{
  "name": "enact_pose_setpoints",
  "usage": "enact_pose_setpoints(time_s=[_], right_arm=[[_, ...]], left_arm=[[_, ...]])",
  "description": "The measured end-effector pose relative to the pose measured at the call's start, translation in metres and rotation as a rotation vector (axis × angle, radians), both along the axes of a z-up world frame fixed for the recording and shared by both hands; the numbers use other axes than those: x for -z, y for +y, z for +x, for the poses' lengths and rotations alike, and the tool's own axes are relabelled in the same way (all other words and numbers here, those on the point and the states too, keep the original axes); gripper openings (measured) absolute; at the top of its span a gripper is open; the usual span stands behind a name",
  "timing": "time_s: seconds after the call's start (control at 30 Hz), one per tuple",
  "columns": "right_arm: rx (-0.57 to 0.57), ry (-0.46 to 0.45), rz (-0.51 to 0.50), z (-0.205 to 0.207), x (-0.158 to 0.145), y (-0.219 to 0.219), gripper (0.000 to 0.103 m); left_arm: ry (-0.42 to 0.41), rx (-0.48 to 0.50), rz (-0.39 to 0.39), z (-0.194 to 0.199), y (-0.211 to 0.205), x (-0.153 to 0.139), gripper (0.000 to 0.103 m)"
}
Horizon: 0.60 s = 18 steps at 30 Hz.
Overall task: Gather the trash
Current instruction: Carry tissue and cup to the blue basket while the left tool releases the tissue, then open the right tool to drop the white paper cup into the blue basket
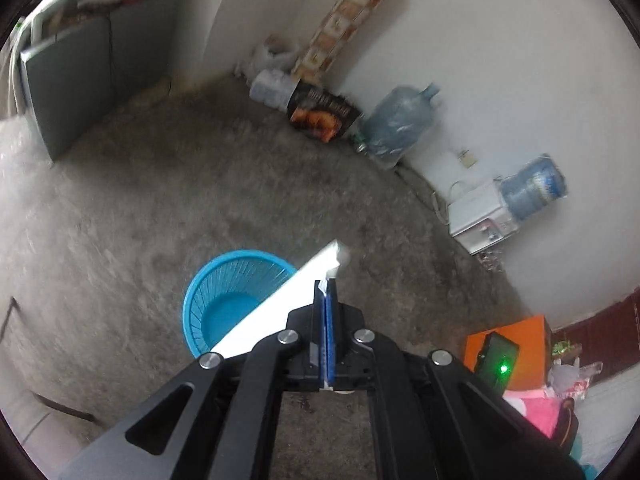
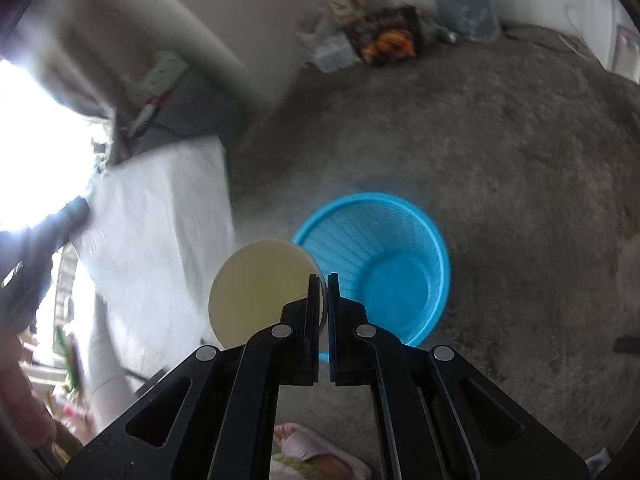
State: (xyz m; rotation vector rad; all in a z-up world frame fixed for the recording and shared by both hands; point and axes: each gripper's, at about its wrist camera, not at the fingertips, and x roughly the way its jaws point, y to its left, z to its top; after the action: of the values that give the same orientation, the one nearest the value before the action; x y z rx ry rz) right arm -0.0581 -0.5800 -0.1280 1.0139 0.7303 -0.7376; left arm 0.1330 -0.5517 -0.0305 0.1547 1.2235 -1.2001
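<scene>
A round blue slatted basket (image 1: 200,292) stands on the grey concrete floor, just left of and below my left gripper (image 1: 328,282). That gripper is shut on a flat white sheet (image 1: 280,300), which sticks out to the left over the basket's rim. In the right wrist view the same basket (image 2: 372,197) lies just ahead and to the right of my right gripper (image 2: 324,280). The right gripper is shut on the edge of a cream round disc (image 2: 256,284), which hangs left of the basket. Both views are motion-blurred.
Along the far wall stand a black box with an orange picture (image 1: 324,112), a large water jug (image 1: 400,120) and a white dispenser (image 1: 480,216). An orange box (image 1: 520,332) sits at right. A white-covered table (image 2: 160,220) and a pink-slippered foot (image 2: 316,452) are near.
</scene>
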Motion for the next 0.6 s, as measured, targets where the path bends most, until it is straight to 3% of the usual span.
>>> enact_pose_setpoints(time_s=[0.1,0.13,0.17,0.2,0.23,0.3,0.4,0.5,0.6], right_arm=[[0.021,0.024,0.034,0.005,0.028,-0.015,0.003],[0.023,0.033,0.053,0.008,0.039,-0.020,0.007],[0.023,0.040,0.074,0.012,0.052,-0.026,0.007],[0.021,0.054,0.088,0.013,0.059,-0.023,0.009],[0.017,0.072,0.105,0.016,0.068,-0.025,0.022],[0.027,0.103,0.134,0.017,0.082,-0.026,0.036],[0.040,0.109,0.137,0.010,0.087,-0.021,0.040],[0.041,0.094,0.132,-0.001,0.079,-0.010,0.048],[0.022,0.090,0.090,-0.010,0.060,0.003,0.059]], left_arm=[[0.017,-0.032,0.050,0.009,-0.017,0.039,0.001],[0.025,-0.041,0.079,0.013,-0.022,0.052,0.008],[0.044,-0.060,0.119,0.017,-0.024,0.067,0.025],[0.067,-0.083,0.153,0.022,-0.026,0.080,0.034],[0.074,-0.102,0.170,0.024,-0.026,0.087,0.040],[0.062,-0.138,0.185,0.028,-0.018,0.091,0.042],[0.032,-0.140,0.183,0.032,-0.009,0.080,0.045],[-0.056,-0.120,0.166,0.031,0.005,0.048,0.052],[-0.184,-0.032,0.129,0.019,0.029,0.003,0.060]])
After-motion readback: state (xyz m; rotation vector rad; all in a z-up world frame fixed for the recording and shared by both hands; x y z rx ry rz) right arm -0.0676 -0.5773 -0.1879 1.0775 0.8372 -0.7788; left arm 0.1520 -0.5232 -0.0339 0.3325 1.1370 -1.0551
